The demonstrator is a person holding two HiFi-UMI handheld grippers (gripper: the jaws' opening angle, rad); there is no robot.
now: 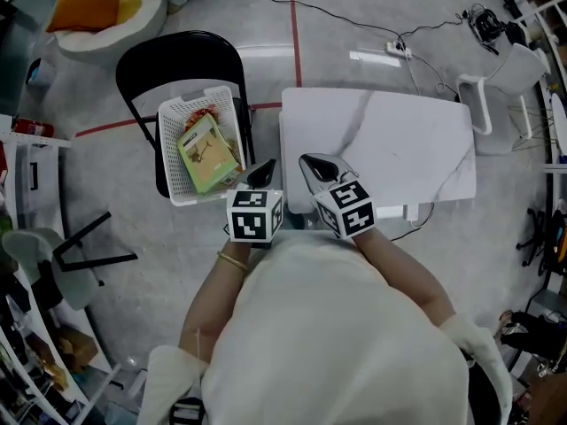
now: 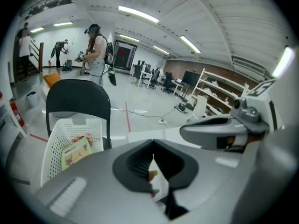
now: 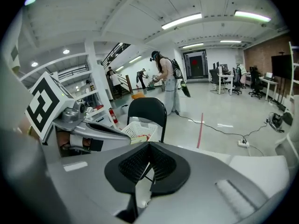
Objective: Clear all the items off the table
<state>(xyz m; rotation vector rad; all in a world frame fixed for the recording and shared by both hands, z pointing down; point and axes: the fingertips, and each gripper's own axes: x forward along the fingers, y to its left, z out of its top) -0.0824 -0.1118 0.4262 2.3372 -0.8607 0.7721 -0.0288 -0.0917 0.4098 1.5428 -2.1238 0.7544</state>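
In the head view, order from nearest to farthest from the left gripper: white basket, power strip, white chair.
From the left gripper:
1. white basket, just left of it.
2. power strip, on the floor beyond the table.
3. white chair, far right.

Your table [image 1: 399, 149]: white marble look, thin grey veins. Basket [image 1: 170, 144]: white, holes all over. Inside, packet [image 1: 209, 154]: green with brown print; wrapper [image 1: 202, 115] behind it: red and yellow. Chair [image 1: 177, 47]: black. Floor [image 1: 354, 25]: pale grey; tape lines [image 1: 293, 25]: red. Your left gripper [image 1: 263, 173] and right gripper [image 1: 317, 168]: grey shells, black ribbed pads, cubes in black-and-white squares. Your top [image 1: 328, 326]: cream. Bangle [image 1: 234, 261]: gold. Cushion [image 1: 84, 11] far off: orange.
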